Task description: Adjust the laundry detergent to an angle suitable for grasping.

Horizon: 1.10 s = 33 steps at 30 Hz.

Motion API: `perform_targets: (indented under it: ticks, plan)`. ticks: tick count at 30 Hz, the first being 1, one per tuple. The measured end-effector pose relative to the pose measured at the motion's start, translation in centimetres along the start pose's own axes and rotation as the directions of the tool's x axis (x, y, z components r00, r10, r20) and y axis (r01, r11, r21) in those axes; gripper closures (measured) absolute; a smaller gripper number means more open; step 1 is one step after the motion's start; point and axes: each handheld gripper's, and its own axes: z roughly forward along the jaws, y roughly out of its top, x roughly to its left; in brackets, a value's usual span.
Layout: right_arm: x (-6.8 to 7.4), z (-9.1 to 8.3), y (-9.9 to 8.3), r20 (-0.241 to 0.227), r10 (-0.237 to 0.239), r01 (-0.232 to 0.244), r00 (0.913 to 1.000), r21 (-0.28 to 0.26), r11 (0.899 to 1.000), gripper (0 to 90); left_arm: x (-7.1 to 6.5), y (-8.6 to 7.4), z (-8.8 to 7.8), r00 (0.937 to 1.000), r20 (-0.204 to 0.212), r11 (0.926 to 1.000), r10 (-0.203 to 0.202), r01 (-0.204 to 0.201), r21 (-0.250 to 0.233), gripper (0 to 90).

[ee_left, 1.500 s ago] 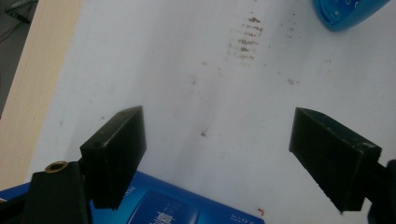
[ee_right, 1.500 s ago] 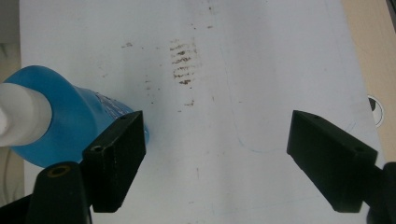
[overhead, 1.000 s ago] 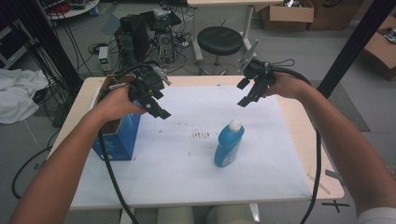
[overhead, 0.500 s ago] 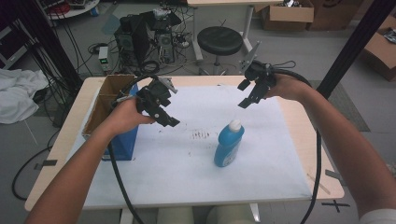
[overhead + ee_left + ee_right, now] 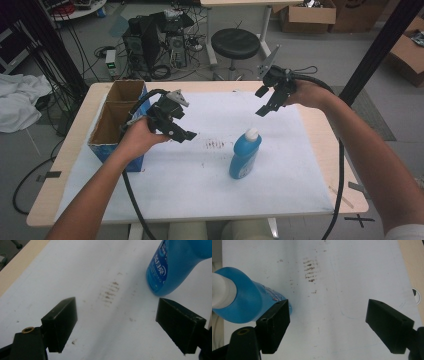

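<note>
High view: the left gripper (image 5: 176,125) has come down and toward the table's middle since a second ago, while the right gripper (image 5: 270,97) has kept its place near the far edge. An open brown cardboard box (image 5: 112,122) sits at the left edge. Both grippers gape wide, empty; the upright blue plastic bottle with a white cap (image 5: 245,154) stands mid-table between them, untouched.

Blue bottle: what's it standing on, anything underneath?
The blue bottle stands upright on a white sheet that covers most of the wooden table. Brown smudges mark the sheet beside it. Whatever lies directly under its base is covered.
</note>
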Motion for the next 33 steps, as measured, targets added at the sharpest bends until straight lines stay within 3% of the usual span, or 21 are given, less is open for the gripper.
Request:
perform_targets:
  ticks: [13, 23, 33]
  plan:
    - [-0.1, 0.2, 0.0, 0.003, 0.001, -0.001, 1.0, 0.0, 1.0, 19.6, -2.2, -1.7, 1.6, 0.9993, -0.028, 0.9976, -0.025, 0.023, -0.064, 18.0]
    - [-0.2, 0.3, -0.1, -0.003, 0.004, -0.004, 1.0, -0.003, 1.0, 19.5, -4.5, -3.1, 2.9, 0.9981, -0.02, 0.987, -0.058, 0.055, -0.151, 17.9]
    - [-0.3, 0.5, 0.0, -0.003, 0.0, 0.0, 1.0, -0.007, 1.0, 19.5, -5.9, -3.8, 3.8, 0.9968, -0.021, 0.9766, -0.078, 0.072, -0.203, 17.2]
